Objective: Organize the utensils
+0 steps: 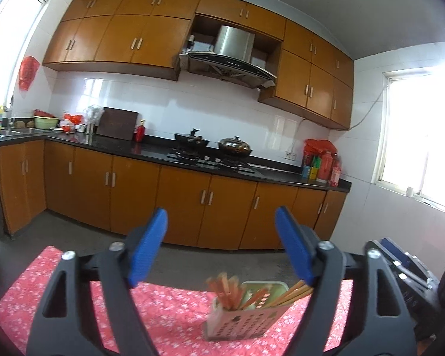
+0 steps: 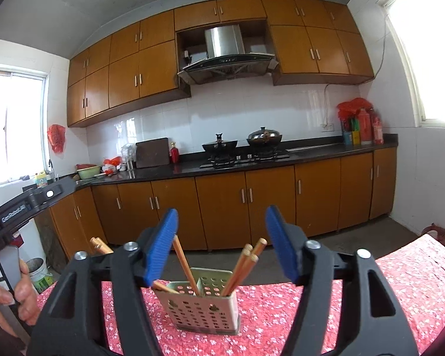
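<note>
A perforated metal utensil holder [image 1: 246, 320] [image 2: 201, 305] stands upright on the red floral tablecloth [image 1: 169, 308] [image 2: 400, 290]. Several wooden chopsticks [image 1: 228, 290] [image 2: 243, 267] stick out of its compartments, leaning left and right. My left gripper [image 1: 221, 225] is open and empty, raised above and behind the holder. My right gripper [image 2: 221, 222] is open and empty, above the holder. The left gripper's body [image 2: 29, 201] and the hand that holds it show at the left of the right wrist view.
Behind the table runs a kitchen counter [image 1: 151, 151] [image 2: 326, 151] with a stove, two pots [image 1: 234, 145] [image 2: 264, 138], a cutting board and bottles. Brown cabinets are above and below. A dark case [image 1: 406, 264] sits at the table's right.
</note>
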`<act>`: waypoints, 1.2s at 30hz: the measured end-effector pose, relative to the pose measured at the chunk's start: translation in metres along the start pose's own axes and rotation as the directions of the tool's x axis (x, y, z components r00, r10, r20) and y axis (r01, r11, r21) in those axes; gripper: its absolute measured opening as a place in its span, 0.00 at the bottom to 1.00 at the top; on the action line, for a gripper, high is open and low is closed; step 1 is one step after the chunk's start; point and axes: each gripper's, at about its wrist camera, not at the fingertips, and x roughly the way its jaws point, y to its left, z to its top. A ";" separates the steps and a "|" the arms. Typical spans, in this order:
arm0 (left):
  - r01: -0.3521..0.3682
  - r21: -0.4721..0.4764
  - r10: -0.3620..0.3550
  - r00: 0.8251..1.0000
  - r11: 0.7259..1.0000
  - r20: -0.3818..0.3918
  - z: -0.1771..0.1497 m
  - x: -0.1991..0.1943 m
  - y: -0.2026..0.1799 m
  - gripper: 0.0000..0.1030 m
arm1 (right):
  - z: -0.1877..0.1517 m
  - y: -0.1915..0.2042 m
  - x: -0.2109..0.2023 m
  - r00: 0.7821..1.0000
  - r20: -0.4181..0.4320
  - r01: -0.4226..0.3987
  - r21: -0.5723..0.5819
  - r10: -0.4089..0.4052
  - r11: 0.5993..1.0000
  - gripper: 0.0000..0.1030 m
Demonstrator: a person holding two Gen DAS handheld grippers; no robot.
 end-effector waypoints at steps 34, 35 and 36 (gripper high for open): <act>-0.157 0.271 0.181 0.981 0.950 -0.067 -0.154 -0.167 -0.009 0.96 | -0.117 0.029 -0.114 0.979 -0.154 0.119 -0.089 -0.131 0.989 0.98; -0.157 0.269 0.183 0.981 0.950 -0.072 -0.157 -0.168 -0.009 0.96 | -0.121 0.029 -0.115 0.978 -0.162 0.120 -0.086 -0.133 0.989 0.98; -0.157 0.266 0.184 0.980 0.951 -0.077 -0.161 -0.169 -0.009 0.96 | -0.125 0.029 -0.118 0.977 -0.165 0.122 -0.085 -0.135 0.989 0.98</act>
